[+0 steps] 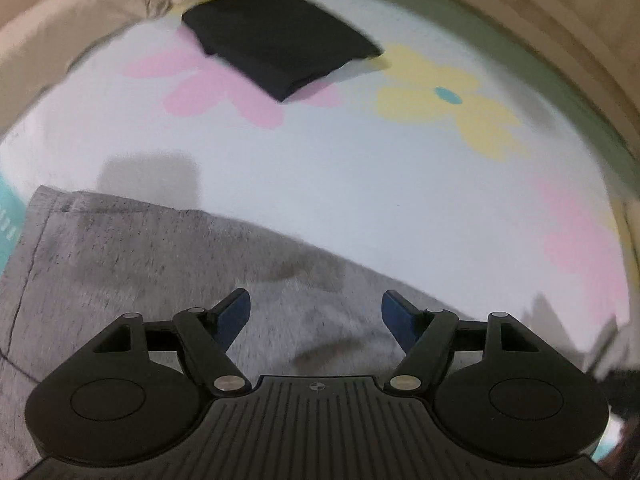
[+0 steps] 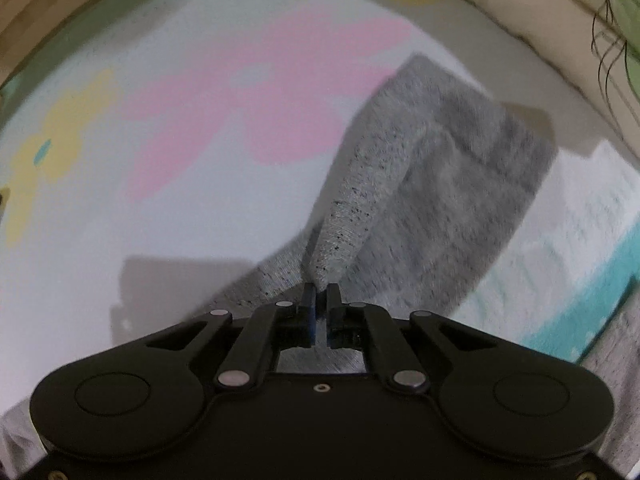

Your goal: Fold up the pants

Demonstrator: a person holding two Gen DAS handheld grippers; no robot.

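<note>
Grey knit pants lie on a white mat with pink and yellow flowers. My left gripper is open and empty, just above the grey fabric near its edge. My right gripper is shut on a fold of the grey pants and lifts it, so the cloth hangs in a ridge from the fingertips away to the upper right. The view is motion-blurred.
A folded black garment lies at the far side of the mat. Beige bedding borders the mat at the back and left. A white and teal cloth lies to the right.
</note>
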